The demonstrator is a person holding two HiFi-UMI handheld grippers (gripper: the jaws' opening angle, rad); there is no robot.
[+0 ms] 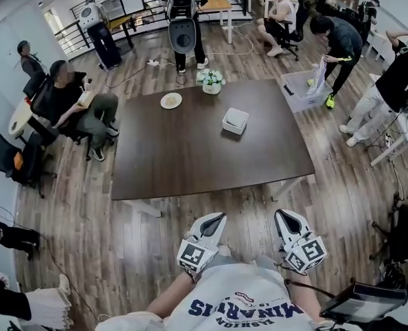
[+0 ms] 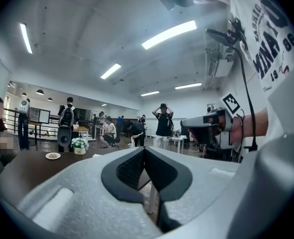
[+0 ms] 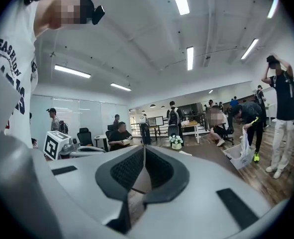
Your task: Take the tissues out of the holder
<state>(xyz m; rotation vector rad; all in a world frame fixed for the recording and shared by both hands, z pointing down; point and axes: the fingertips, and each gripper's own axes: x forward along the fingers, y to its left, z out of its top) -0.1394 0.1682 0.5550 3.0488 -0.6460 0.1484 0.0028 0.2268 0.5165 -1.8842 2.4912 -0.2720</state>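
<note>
The white tissue holder stands on the dark brown table, right of its middle and far ahead of both grippers. My left gripper and right gripper hang side by side over the wooden floor, short of the table's near edge, close to my chest. In the left gripper view the left gripper has its jaws shut, tips touching, with nothing between them. The right gripper looks the same in its own view: shut and empty. Each gripper also shows beside the other: the right gripper and the left gripper.
A small plate and a pot of white flowers sit at the table's far edge. A person sits at the left, and others stand or bend at the back and right. A clear plastic bin stands on the floor beyond the table's right corner.
</note>
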